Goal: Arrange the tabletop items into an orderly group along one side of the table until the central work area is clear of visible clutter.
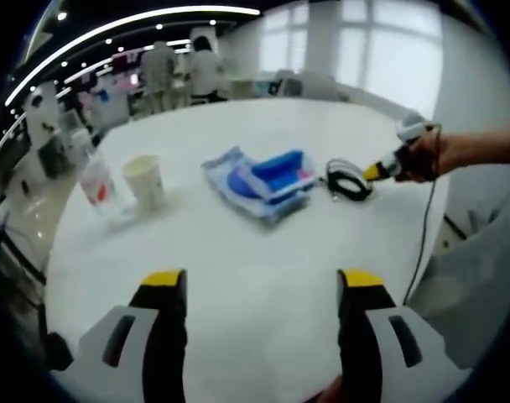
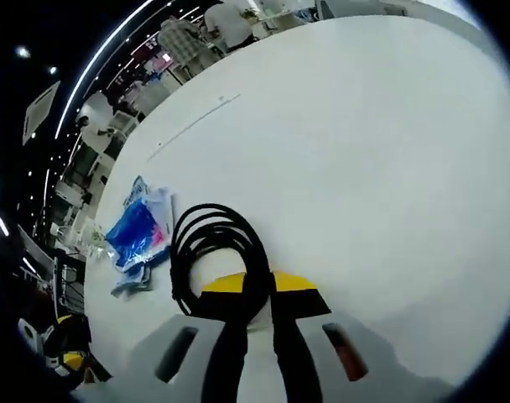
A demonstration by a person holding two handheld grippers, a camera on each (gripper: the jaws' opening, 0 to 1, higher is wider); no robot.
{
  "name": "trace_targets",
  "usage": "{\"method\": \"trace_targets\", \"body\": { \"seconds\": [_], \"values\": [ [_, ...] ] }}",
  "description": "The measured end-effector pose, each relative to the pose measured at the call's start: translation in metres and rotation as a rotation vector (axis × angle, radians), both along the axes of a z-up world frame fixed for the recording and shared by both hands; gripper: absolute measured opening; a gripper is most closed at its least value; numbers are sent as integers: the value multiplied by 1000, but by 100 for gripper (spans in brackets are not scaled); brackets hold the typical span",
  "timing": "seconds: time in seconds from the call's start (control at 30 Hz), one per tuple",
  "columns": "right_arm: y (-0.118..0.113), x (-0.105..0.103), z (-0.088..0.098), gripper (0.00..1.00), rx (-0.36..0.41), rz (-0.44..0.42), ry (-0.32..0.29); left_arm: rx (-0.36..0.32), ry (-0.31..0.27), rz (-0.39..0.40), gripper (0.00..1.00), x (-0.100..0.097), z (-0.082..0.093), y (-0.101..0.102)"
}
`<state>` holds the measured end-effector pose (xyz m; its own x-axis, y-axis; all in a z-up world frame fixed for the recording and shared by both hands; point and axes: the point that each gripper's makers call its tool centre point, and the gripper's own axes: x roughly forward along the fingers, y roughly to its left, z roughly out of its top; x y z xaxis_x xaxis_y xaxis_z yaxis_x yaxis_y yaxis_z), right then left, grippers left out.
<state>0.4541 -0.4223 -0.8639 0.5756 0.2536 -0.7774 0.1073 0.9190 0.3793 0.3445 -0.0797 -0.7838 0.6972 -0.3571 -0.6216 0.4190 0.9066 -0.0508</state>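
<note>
Cable coil (image 2: 215,252), black, is clamped between your right gripper (image 2: 257,290) jaws, right at the yellow tips, loop fanning ahead and to the left of them on the white table (image 2: 389,151). Judging by look, it's light and floppy, so the loops will likely sag or spring open; your hold across the bundled strands looks like the right place, since a single strand would probably let the rest unwind. A tail of cord seems to run back under the jaws, so watch for drag.

Further out, left of the right gripper, sits the blue packet pile (image 2: 136,233), crinkly plastic by the look, probably slippery and light. It's close beside the coil, apart, and could get swept if you slide leftwards.

Your left gripper (image 1: 259,281) hangs open with nothing between the jaws, over bare table. Ahead of it is the same blue pile (image 1: 263,180); ahead-left a paper cup (image 1: 144,179) and a clear cup (image 1: 97,183) with red print stand upright, both likely tippy. Ahead-right, the hand (image 1: 418,157) with the right gripper holds the coil (image 1: 349,178). Beyond the far table edge, people stand well away.
</note>
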Motion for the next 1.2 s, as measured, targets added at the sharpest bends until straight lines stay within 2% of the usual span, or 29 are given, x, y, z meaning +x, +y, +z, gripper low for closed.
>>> {"method": "trace_targets", "body": {
  "seconds": [0.37,0.67,0.93,1.2],
  "values": [
    [3,10,9,24,-22,49,-42,-2,2,1,69,0,0,0],
    [15,18,22,40,-29,119,-96,-7,-1,3,69,1,1,0],
    [24,24,32,45,-44,167,-128,-8,-3,4,70,1,1,0],
    [38,33,44,50,-90,252,-160,-13,-1,-5,72,0,1,-1]
  ]
}}
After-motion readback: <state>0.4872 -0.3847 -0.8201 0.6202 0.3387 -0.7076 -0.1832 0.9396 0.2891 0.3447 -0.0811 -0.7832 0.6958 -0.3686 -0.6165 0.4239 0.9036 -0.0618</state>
